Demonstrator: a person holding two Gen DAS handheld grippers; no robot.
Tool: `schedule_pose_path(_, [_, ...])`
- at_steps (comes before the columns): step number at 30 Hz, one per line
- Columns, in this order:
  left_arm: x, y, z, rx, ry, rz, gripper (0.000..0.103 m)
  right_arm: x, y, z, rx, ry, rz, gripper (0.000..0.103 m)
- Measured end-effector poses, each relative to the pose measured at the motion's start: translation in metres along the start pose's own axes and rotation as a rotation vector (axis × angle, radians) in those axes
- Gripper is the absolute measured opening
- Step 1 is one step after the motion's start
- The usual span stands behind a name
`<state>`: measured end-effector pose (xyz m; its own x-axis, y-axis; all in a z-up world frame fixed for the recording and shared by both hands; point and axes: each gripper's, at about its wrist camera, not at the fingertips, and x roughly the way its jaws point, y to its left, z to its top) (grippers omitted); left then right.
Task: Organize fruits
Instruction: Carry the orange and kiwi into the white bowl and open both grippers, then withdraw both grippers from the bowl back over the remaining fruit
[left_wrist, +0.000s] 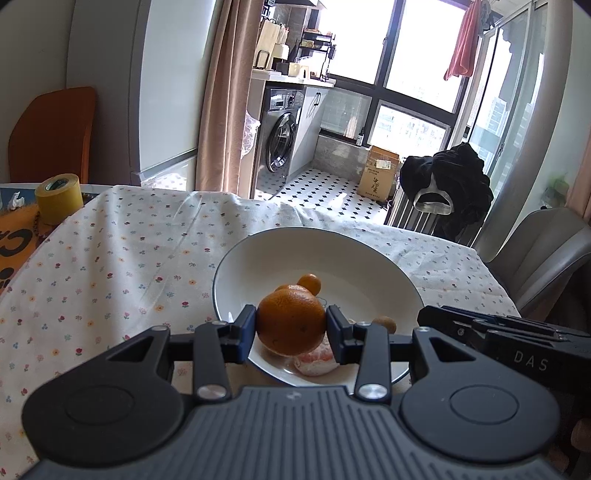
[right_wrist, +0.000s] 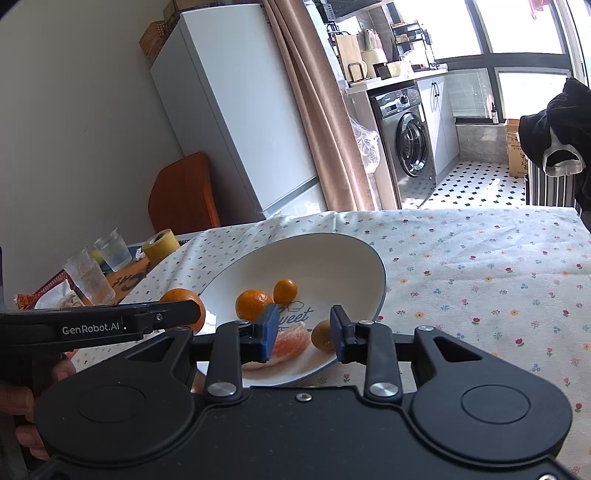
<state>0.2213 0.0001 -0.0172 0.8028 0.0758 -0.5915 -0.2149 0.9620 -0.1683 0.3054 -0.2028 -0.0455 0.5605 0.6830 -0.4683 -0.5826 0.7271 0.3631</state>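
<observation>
Floral-clothed worktop (left_wrist: 110, 258) | left claw (left_wrist: 291, 325) clamps orange (left_wrist: 290, 319) over white bowl (left_wrist: 258, 258), frame centre | right claw (right_wrist: 303, 328) spread wide, nothing held, at bowl's near rim.

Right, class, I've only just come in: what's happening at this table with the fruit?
A person is sorting fruit with two hand-held grippers. The left gripper is shut on a large orange, held at the near rim of a white bowl. The right gripper hangs open over the bowl, empty. Inside lie a second orange, a small orange, a peeled segment and a brownish-green fruit.
</observation>
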Motion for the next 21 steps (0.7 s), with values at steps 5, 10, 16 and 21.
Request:
schedule_pose_path(5, [0.008,-0.009,0.004,0.009,0.0,0.003,0.039,-0.005,-0.009,0.002,0.027,-0.013,-0.013,0.031])
schedule_pose_path(10, [0.017,-0.017,0.008,0.009,0.018,-0.002,0.04,-0.008,-0.016,0.002,0.043,-0.02,-0.025,0.031])
schedule_pose_path(16, [0.02,-0.018,0.004,0.013,0.021,0.017,0.045,-0.011,-0.019,0.002,0.047,-0.024,-0.034,0.032])
schedule_pose_path(21, [0.013,-0.011,0.001,0.012,0.028,0.033,0.046,-0.012,-0.014,0.002,0.025,-0.023,-0.029,0.034])
